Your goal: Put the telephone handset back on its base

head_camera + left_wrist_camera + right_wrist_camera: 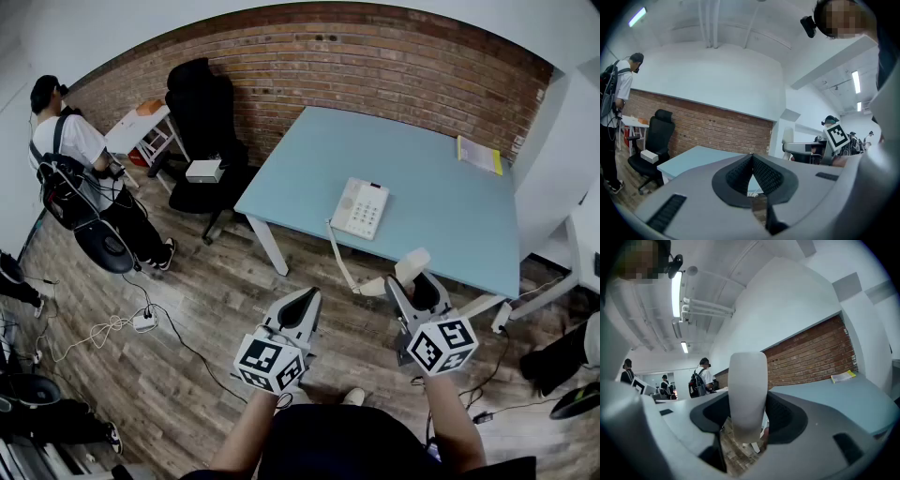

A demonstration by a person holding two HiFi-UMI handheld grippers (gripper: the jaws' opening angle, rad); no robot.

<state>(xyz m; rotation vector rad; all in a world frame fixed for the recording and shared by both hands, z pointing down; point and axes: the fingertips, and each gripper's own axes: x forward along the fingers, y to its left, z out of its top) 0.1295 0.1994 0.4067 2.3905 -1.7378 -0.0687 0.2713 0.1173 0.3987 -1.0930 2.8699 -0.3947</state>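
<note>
While your right tongs (413, 284) clamp the pale telephone handset (748, 390) between their pads, your left tongs (751, 158) sit closed and empty alongside, and the handset hangs at the near edge of the blue worktop (441, 187), its cord (337, 253) running to the base (361, 208) there.
</note>
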